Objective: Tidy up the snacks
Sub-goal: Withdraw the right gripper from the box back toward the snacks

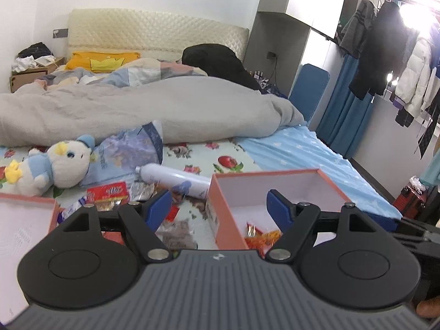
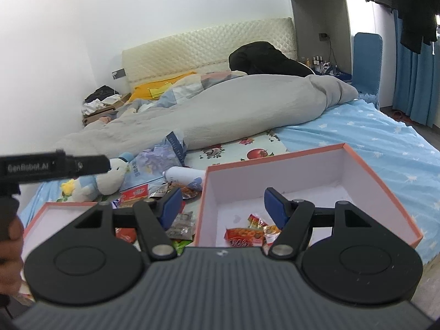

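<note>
While both grippers hung over the near end of the bed (image 2: pixel 371 143), the scene was recorded as follows. A grey duvet (image 1: pixel 137 110) lay heaped across the far half of the mattress, against a quilted cream headboard (image 1: pixel 154 33). On the near right stood an open pink-edged box (image 2: pixel 275 162), white inside, with several red and orange snack packets (image 2: pixel 243 238) lying on its floor toward the near left corner. A second pink-edged box (image 1: pixel 27 214), shallower, sat at the near left. Between the two boxes a loose scatter of snacks (image 1: pixel 110 192) rested on the fruit-print sheet, among them a red packet and some clear-wrapped pieces. Just beyond the scatter a white bottle (image 1: pixel 176 178) lay on its side, its cap end pointing left, touching a crumpled blue-printed plastic bag (image 1: pixel 129 148). A white and blue plush toy (image 1: pixel 60 165) lay left of the bag.

The left gripper (image 1: pixel 220 206) had its blue-padded jaws apart with nothing between them, straddling the near left wall of the open box. The right gripper (image 2: pixel 222 206) was likewise spread and empty, straddling that same wall.
</note>
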{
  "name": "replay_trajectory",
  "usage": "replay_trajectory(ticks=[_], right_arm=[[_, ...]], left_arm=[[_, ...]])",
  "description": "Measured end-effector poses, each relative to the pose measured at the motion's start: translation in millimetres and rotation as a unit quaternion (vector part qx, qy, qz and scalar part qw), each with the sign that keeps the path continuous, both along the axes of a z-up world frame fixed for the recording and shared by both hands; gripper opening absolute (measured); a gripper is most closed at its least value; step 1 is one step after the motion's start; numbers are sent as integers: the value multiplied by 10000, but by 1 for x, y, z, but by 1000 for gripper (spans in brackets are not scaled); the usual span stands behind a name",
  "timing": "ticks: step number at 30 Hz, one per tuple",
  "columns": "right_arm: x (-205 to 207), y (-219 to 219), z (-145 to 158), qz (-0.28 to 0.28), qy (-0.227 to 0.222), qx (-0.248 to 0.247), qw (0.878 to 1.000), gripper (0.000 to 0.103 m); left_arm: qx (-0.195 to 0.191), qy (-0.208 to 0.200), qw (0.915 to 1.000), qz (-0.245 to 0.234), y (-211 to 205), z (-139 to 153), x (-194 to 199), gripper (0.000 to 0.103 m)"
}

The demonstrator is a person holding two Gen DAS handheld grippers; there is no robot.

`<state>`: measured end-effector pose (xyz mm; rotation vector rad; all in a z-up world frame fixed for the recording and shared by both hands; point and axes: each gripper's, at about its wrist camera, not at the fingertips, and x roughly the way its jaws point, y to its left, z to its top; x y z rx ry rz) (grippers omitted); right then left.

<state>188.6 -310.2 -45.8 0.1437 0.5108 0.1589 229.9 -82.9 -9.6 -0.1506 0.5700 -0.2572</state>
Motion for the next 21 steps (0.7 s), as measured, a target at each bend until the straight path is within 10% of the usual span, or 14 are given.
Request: replay_trajectory(ticks=[21], right_arm=[[-49,80,-37,531,289,-297,9977,68]], left_arm=[[10,282,9972,695,80,-63,-74,80]])
